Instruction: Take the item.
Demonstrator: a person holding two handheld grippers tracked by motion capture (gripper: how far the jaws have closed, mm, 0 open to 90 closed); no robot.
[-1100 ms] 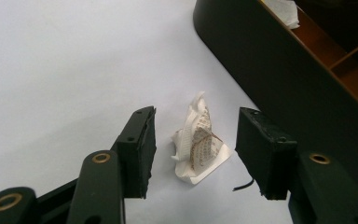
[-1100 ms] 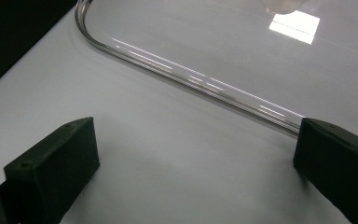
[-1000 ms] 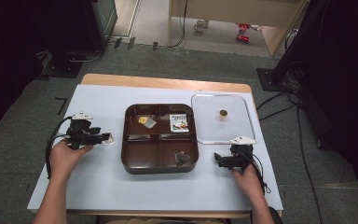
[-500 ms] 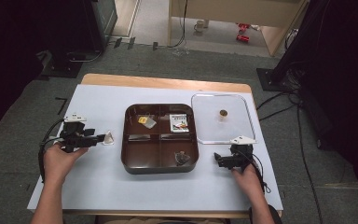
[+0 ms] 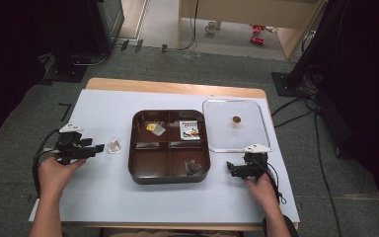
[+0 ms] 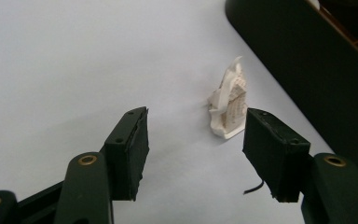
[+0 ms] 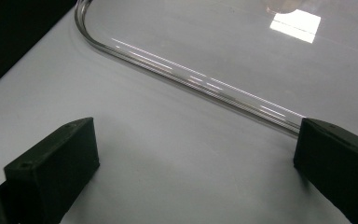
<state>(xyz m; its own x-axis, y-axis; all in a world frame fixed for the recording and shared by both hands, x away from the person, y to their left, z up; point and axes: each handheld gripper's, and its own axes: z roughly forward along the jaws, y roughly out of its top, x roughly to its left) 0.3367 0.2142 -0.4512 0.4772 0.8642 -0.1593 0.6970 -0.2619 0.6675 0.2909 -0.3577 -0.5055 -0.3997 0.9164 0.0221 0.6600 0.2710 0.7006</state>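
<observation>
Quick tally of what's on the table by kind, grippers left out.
Divided trays: 1
Clear lids: 1
Small packets: 4 (white one on the table, three in the tray)
Total: 6

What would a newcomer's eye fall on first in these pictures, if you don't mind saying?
Probably the dark brown four-compartment tray at the table's centre, with the clear lid lying flat to its right. Next, the small white packet on the white table cover left of the tray, just ahead of the open left gripper.
</observation>
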